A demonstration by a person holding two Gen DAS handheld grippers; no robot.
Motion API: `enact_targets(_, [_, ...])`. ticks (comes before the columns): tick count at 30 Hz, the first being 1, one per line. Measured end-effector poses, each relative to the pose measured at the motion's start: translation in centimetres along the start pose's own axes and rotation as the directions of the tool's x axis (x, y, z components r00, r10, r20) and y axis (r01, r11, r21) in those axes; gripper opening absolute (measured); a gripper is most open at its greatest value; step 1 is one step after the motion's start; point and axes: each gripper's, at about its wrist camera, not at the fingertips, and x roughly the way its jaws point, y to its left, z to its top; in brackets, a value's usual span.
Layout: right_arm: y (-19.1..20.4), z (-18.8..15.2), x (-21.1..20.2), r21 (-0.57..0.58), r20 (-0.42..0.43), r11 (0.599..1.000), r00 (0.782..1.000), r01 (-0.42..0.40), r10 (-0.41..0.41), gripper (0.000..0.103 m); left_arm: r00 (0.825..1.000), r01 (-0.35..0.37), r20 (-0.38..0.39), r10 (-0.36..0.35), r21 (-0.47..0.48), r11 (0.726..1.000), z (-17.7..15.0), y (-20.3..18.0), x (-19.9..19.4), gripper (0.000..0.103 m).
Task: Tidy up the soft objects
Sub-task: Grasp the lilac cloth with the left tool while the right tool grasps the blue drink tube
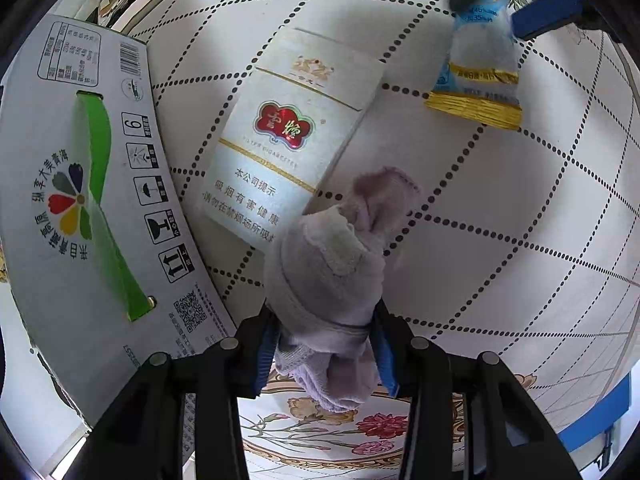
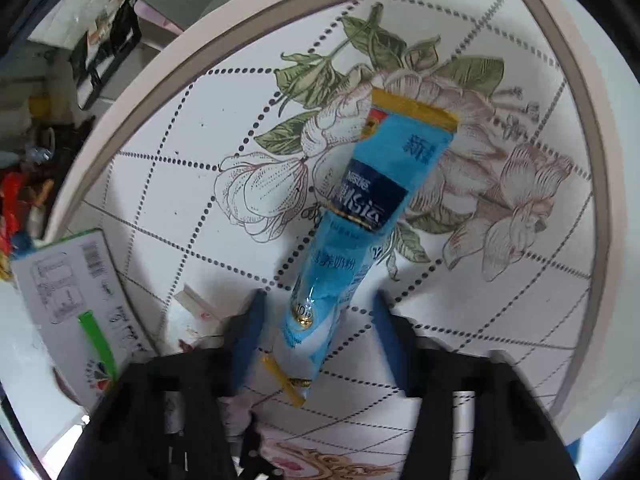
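My left gripper (image 1: 326,332) is shut on a pale lilac sock (image 1: 332,264), bunched between the blue pads, above the table. A white cigarette carton (image 1: 296,136) lies just beyond the sock. A blue and gold milk-powder sachet (image 2: 360,216) lies between the open fingers of my right gripper (image 2: 318,308); the fingers stand apart on either side of it. The same sachet (image 1: 478,68) shows in the left wrist view at the top right, with one blue finger (image 1: 548,12) of the right gripper beside it.
A white cardboard box with a green handle strap (image 1: 92,184) stands at the left, also in the right wrist view (image 2: 76,296). The table (image 2: 168,200) has a dotted diamond and flower pattern with a raised beige rim (image 2: 240,24). Clutter lies beyond the rim at the far left.
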Motion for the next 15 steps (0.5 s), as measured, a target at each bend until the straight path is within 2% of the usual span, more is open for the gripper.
enact_targets(7, [-0.6,-2.0,0.0,-0.036,-0.002,0.998,0.999,0.047,-0.047,0.020,1.000,0.005,0.007,-0.005,-0.015,1.000,-0.3,1.1,0.3,0.035])
enact_targets(11, [-2.1,-4.0,-0.6,-0.028,0.020,0.999,0.999,0.043,-0.043,0.017,0.999,0.034,0.022,-0.034,-0.020,0.999,-0.6,1.3,-0.6,0.033])
enact_targets(15, [-3.2,-6.7,-1.6,-0.022,0.045,0.999,0.999,0.026,-0.025,0.016,0.996,0.066,0.069,-0.064,-0.016,0.998,-1.3,1.3,-2.4,0.032])
